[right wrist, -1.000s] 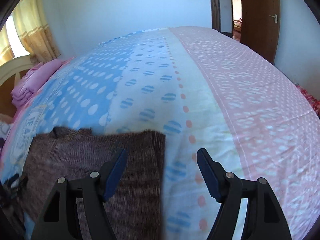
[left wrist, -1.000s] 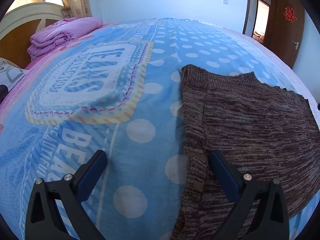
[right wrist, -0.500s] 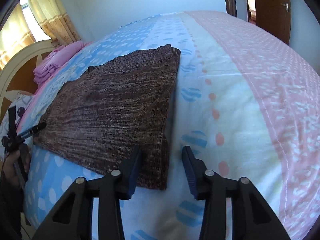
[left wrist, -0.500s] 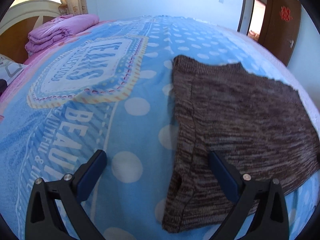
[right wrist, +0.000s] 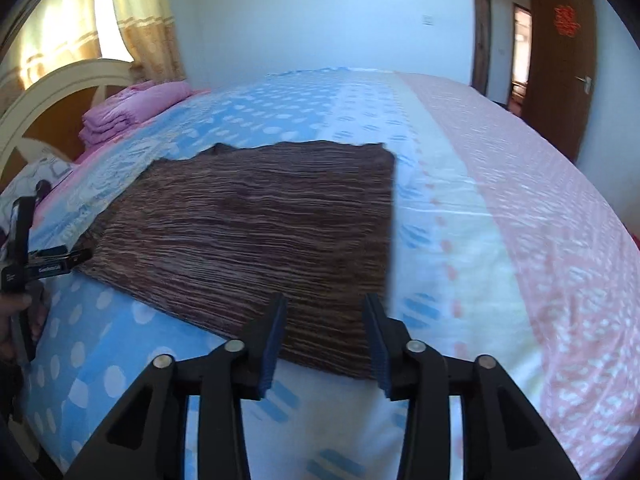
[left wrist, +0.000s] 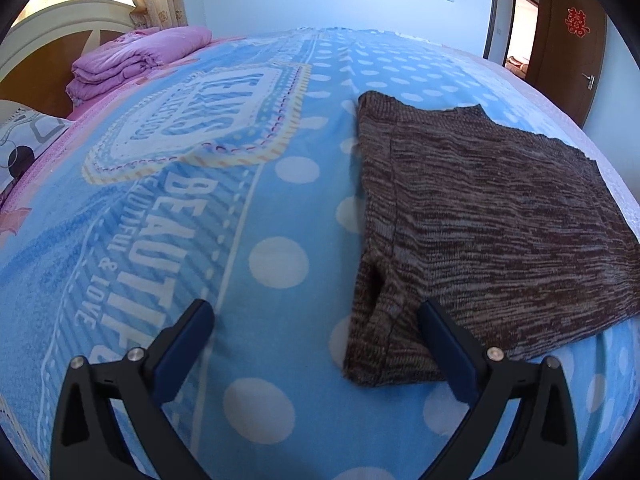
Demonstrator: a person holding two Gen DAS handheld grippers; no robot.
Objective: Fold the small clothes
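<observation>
Garment corner: we see the brown knit garment near corner between our right gripper pads, lower centre.
Tool state: right jaws opening, grasping nothing; left gripper released, garment edge inside its right pad.

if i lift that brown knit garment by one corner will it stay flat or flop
The brown knit garment will probably flop: it lies limp, following the bedspread. Its near hem shows doubled layers, so they may separate. The textured knit likely grips rather than slips.

My left camera looked steeply down, close over the bed, across the brown knit garment. My right camera, somewhat blurred, faced likewise from that garment's other corner. Both shared it, the headboard and door.
</observation>
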